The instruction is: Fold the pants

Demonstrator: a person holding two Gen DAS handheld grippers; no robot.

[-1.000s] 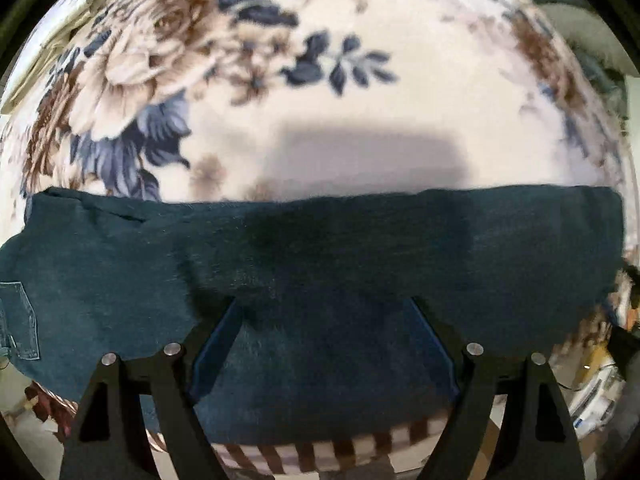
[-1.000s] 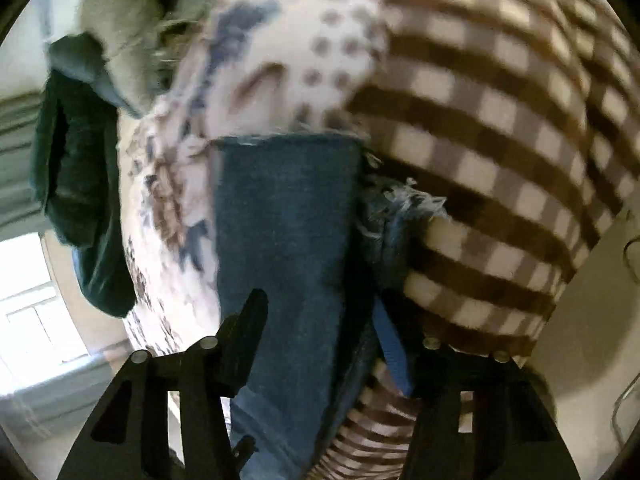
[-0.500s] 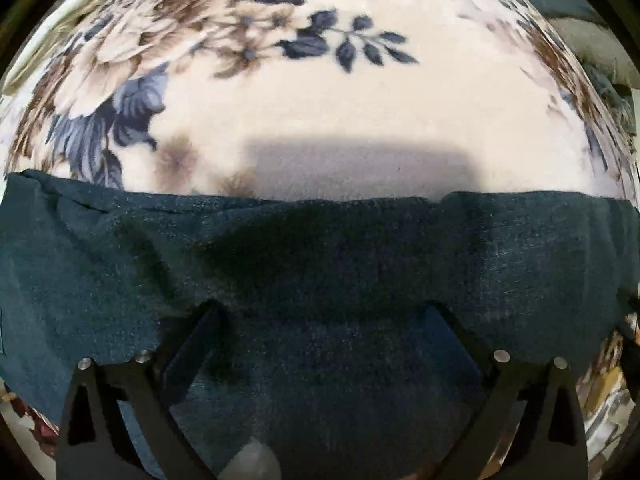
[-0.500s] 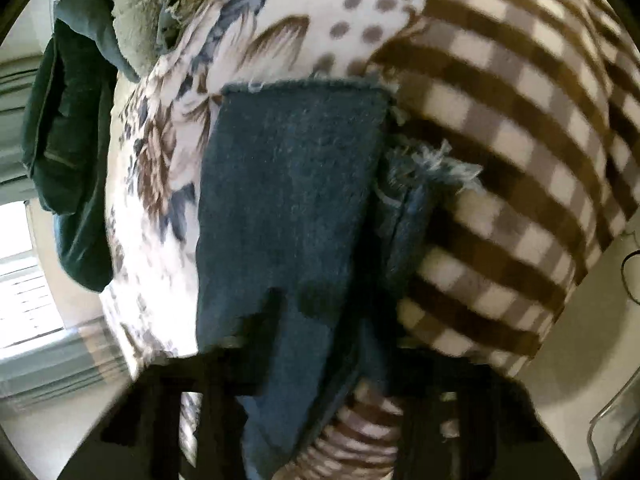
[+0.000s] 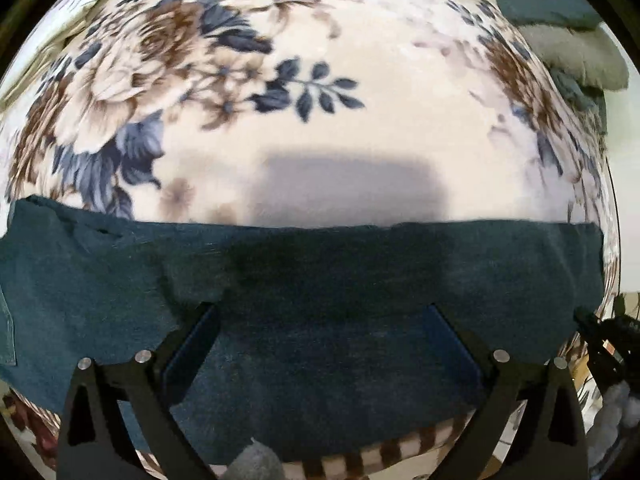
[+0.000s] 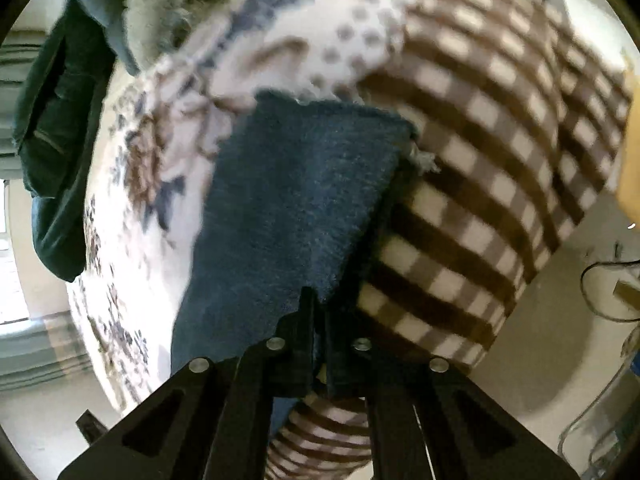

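The pants [image 5: 320,320], dark blue denim, lie flat across a floral blanket [image 5: 340,140], their near edge over a brown checked blanket [image 6: 480,200]; nothing shows whether a bed lies beneath. The left gripper [image 5: 320,340] points straight down over the middle of the pants with its fingers [image 5: 192,344] spread to their widest and nothing between them, apparently poised to pin or take the cloth. The right gripper [image 6: 318,320] has its fingers pressed almost together, opening very slightly, pinching the edge of the denim near the frayed hem [image 6: 424,160], probably to lift that end over for the fold
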